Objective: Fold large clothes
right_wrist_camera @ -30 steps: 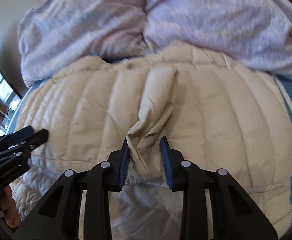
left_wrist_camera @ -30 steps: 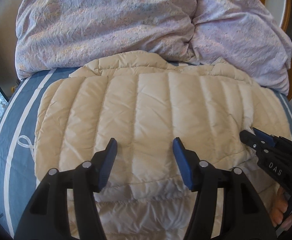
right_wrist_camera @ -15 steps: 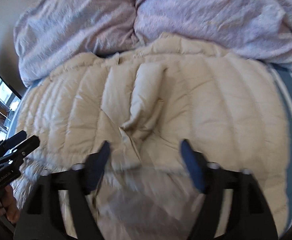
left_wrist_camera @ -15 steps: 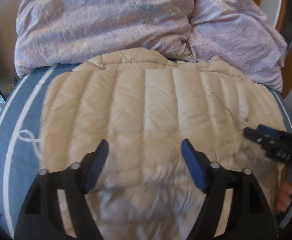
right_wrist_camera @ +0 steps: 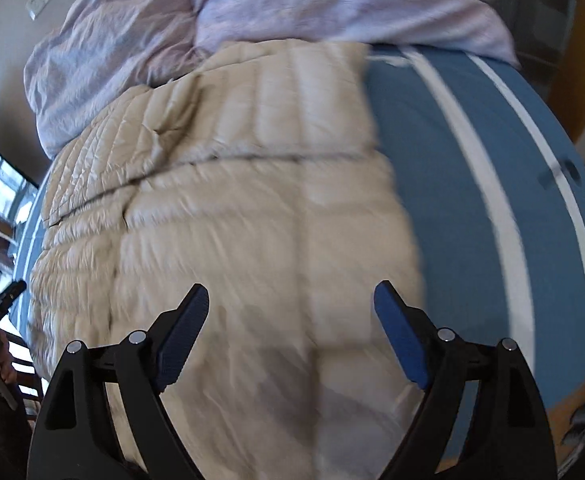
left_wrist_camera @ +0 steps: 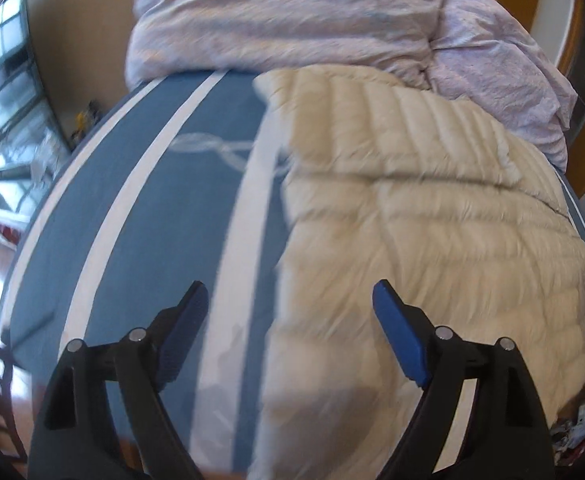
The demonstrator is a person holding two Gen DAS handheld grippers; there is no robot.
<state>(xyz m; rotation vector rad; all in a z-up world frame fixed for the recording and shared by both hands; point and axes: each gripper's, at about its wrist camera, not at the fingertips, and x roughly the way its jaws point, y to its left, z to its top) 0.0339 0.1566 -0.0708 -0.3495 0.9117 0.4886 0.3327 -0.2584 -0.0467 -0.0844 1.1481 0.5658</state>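
A cream quilted puffer jacket (left_wrist_camera: 432,240) lies folded on a blue bed sheet with white stripes (left_wrist_camera: 140,200). It also shows in the right wrist view (right_wrist_camera: 252,220). My left gripper (left_wrist_camera: 290,336) is open and empty, above the jacket's left edge. My right gripper (right_wrist_camera: 290,336) is open and empty, above the jacket's near right part. The left gripper shows at the far left of the right wrist view (right_wrist_camera: 0,304). Both views are blurred by motion.
A crumpled lilac duvet (left_wrist_camera: 312,20) is heaped at the head of the bed, also in the right wrist view (right_wrist_camera: 292,4). Windows (left_wrist_camera: 4,92) stand at the left. A wooden frame (left_wrist_camera: 520,8) is at the back right. Bare sheet (right_wrist_camera: 492,200) lies right of the jacket.
My right gripper has opened and let go of the jacket fold. Both grippers have pulled apart: the left swung left over the sheet, the right swung right. The left jaws have widened.
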